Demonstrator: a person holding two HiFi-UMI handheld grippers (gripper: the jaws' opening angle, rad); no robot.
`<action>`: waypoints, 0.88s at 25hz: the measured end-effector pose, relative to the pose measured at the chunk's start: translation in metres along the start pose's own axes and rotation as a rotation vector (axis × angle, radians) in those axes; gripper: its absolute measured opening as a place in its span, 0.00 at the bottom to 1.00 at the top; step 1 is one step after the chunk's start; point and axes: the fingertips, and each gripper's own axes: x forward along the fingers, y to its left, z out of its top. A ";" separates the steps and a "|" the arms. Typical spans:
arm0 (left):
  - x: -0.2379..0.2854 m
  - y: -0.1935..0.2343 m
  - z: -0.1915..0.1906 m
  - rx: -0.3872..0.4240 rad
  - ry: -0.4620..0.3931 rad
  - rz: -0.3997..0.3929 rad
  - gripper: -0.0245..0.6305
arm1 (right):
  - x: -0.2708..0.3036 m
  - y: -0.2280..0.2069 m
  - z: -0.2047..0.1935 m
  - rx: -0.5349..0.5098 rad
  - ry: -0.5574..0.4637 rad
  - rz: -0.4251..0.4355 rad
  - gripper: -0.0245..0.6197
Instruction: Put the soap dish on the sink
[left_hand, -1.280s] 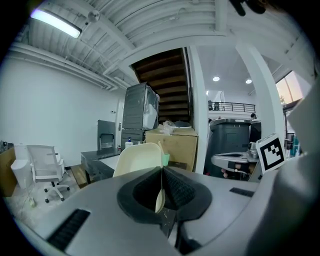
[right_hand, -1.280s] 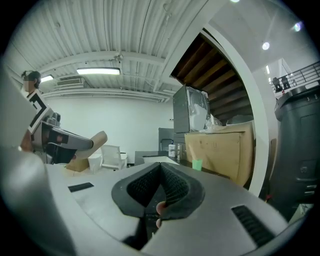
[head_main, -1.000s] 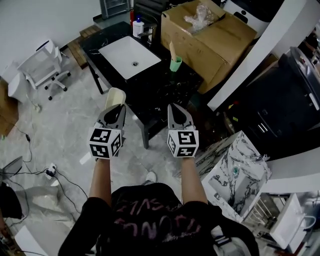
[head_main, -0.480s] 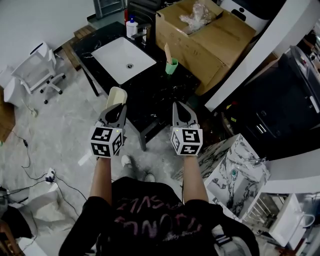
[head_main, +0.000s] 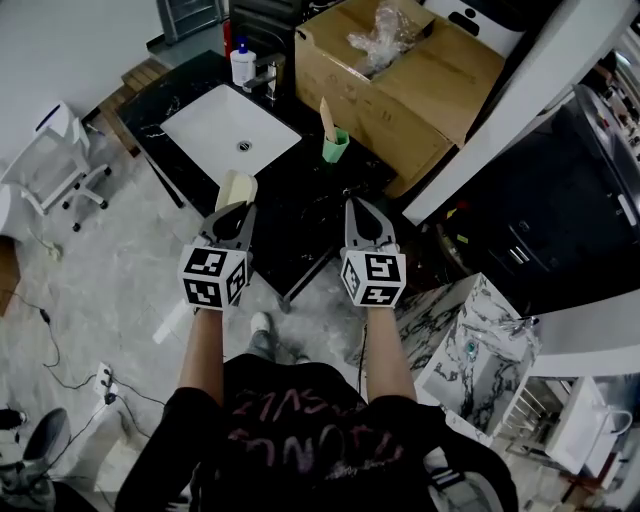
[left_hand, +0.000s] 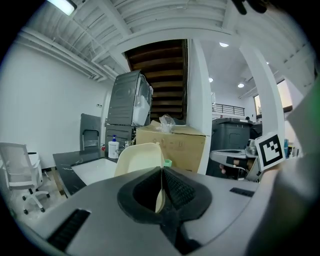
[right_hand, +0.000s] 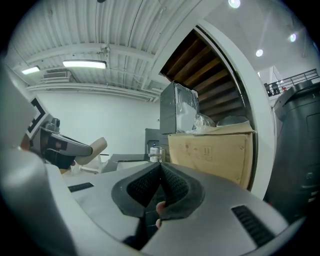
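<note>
We grip the cream soap dish (head_main: 236, 188) by its edge in our left gripper (head_main: 237, 207), jaws clamped on it, over the floor just short of the black counter (head_main: 300, 200). The white sink (head_main: 205, 125) lies ahead, well apart from the dish. Our right gripper (head_main: 358, 203) has its jaws together on nothing, beside a green cup (head_main: 334, 146)

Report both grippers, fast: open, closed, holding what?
Left gripper: closed on the cream soap dish.
Right gripper: closed, nothing in it.
</note>
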 end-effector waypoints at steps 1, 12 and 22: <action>0.007 0.004 0.002 0.006 0.002 -0.010 0.07 | 0.007 -0.002 0.001 0.001 -0.001 -0.010 0.06; 0.064 0.034 0.020 0.039 0.018 -0.117 0.07 | 0.055 -0.016 0.014 0.003 -0.007 -0.105 0.06; 0.108 0.046 0.018 0.077 0.056 -0.196 0.07 | 0.078 -0.025 0.023 0.002 -0.023 -0.171 0.06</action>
